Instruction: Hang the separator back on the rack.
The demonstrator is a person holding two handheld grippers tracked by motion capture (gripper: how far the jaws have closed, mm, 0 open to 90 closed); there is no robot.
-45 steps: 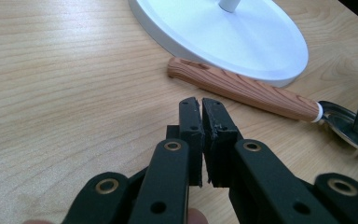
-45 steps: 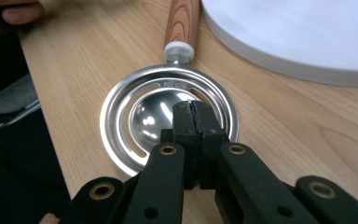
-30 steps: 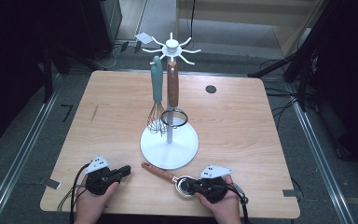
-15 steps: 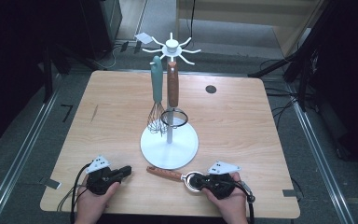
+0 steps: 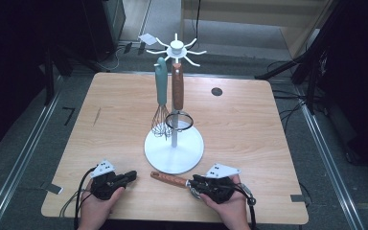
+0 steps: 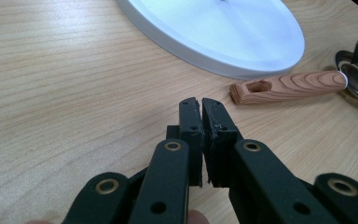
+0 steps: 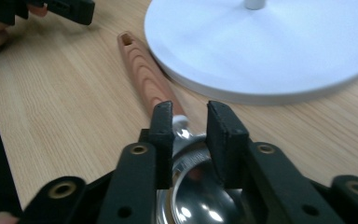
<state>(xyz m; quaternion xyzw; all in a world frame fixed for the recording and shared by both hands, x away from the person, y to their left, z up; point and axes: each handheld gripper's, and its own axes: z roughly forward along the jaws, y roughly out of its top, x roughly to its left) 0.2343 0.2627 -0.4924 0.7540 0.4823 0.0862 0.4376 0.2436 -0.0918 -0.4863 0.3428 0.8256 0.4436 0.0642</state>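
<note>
A utensil with a wooden handle point(image 5: 170, 178) and a shiny metal bowl point(image 7: 200, 205) lies flat on the table in front of the white stand base point(image 5: 174, 148). My right gripper point(image 5: 193, 181) sits over the bowl end. Its jaws have just been opening and now stand apart in the right gripper view point(image 7: 189, 112), with the utensil's neck between them and the pads off it. My left gripper point(image 5: 132, 176) rests on the table to the left, shut with nothing in it point(image 6: 200, 105). It points toward the handle's tip point(image 6: 289, 86).
On the stand hang a teal-handled whisk point(image 5: 161, 88) and a wooden-handled strainer point(image 5: 177, 86), both above the base. A small dark hole point(image 5: 216, 91) marks the table's far right. Bare wood lies to either side of the stand. The table's front edge is just behind both hands.
The utensil and my right gripper have shifted slightly to the right along the table's front. The left gripper has stayed where it was.
</note>
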